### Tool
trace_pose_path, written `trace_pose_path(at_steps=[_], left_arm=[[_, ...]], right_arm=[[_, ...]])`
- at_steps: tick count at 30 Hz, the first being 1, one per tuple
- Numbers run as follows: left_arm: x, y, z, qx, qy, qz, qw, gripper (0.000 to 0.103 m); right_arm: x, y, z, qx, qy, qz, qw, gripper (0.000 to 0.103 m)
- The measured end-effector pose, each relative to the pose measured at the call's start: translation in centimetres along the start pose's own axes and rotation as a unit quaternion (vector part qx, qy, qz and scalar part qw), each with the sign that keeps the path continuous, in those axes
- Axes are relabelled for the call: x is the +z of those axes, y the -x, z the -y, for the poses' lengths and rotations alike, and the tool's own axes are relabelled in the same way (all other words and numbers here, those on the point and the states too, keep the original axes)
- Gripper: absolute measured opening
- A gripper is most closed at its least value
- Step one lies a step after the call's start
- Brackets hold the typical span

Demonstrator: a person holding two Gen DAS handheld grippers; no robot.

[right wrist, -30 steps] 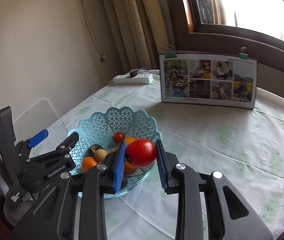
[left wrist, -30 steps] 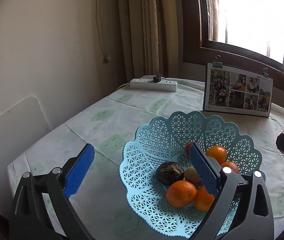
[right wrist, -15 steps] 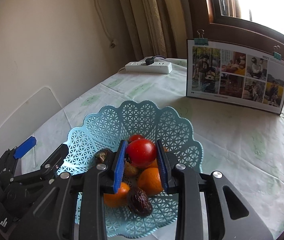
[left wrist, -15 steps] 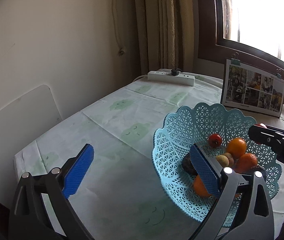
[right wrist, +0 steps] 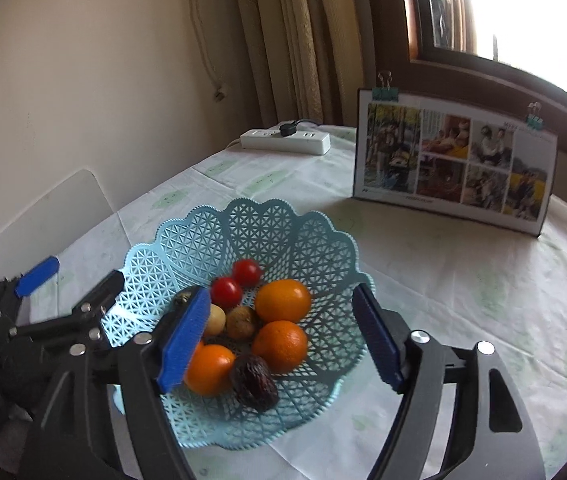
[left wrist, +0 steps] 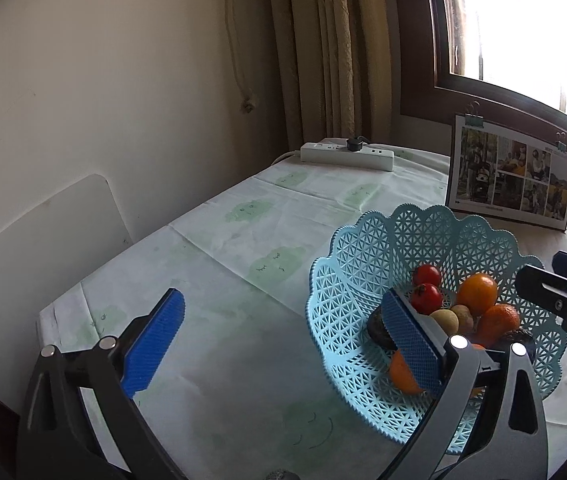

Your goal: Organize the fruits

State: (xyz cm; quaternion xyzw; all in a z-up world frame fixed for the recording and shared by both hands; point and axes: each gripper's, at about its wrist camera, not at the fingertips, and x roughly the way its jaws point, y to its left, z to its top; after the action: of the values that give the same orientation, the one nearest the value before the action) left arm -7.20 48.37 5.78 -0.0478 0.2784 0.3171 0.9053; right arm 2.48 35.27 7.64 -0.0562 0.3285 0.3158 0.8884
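1. Blue pads sit on both tools. The right tool (right wrist: pixel 279 340) is wide apart and holds nothing. It hangs over the light blue plastic lace basket (right wrist: pixel 267 224).
2. The left tool (left wrist: pixel 279 344) is wide apart too, with nothing in it. One of its pads hangs over the basket's rim at about 9 o'clock.
3. The step in hand looks like letting go of a fruit and pulling away. To do it well, lift the right tool straight up first. Keep the pads wide so they do not bump the fruit or the thin rim.
4. Go slow. Round fruit rolls, and the basket looks light and could slide on the worktop with the pale green printed cloth (right wrist: pixel 463 280).
5. In the basket, two small red tomatoes (right wrist: pixel 226 291) touch each other near 12 o'clock.
6. Three round oranges (right wrist: pixel 282 300) lie from the middle towards 6 o'clock.
7. Two small tan round fruits (right wrist: pixel 240 322) sit side by side in the middle.
8. A dark wrinkled fruit (right wrist: pixel 254 380) lies at 6 o'clock, touching an orange. Another dark one peeks out at 10 o'clock, partly hidden by a pad.
9. No fruit shows on the cloth outside the basket, so the job looks almost done.
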Motion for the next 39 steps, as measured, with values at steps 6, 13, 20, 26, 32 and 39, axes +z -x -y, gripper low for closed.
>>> trace_pose_path(at_steps=[6, 13, 20, 26, 32, 39], left_arm=[[0.0, 0.9, 0.3, 0.004, -0.009, 0.013, 0.9999, 0.1], [-0.5, 2.1, 1.1, 0.008, -0.033, 0.027, 0.9991, 0.1], [-0.9, 2.4, 1.2, 0.015, -0.04, 0.027, 0.9987, 0.1], [-1.4, 2.4, 1.0, 0.019, -0.042, 0.019, 0.9988, 0.1], [-1.8, 2.3, 1.1, 0.022, -0.044, 0.014, 0.9987, 0.1], [-1.7, 2.7, 1.0, 0.024, -0.044, 0.018, 0.9986, 0.1]], right_arm=[[-1.4, 2.3, -0.4, -0.019, 0.025, 0.03, 0.999, 0.098], [-2.2, 2.7, -0.3, -0.023, 0.036, 0.013, 0.999, 0.098], [-2.5, 2.4, -0.3, -0.033, 0.038, -0.006, 0.999, 0.098], [-2.8, 2.4, -0.5, -0.027, 0.042, -0.01, 0.999, 0.098], [-3.1, 2.2, -1.3, -0.027, 0.056, -0.02, 0.998, 0.098], [-3.1, 2.0, -1.6, -0.015, 0.058, -0.03, 0.998, 0.098]])
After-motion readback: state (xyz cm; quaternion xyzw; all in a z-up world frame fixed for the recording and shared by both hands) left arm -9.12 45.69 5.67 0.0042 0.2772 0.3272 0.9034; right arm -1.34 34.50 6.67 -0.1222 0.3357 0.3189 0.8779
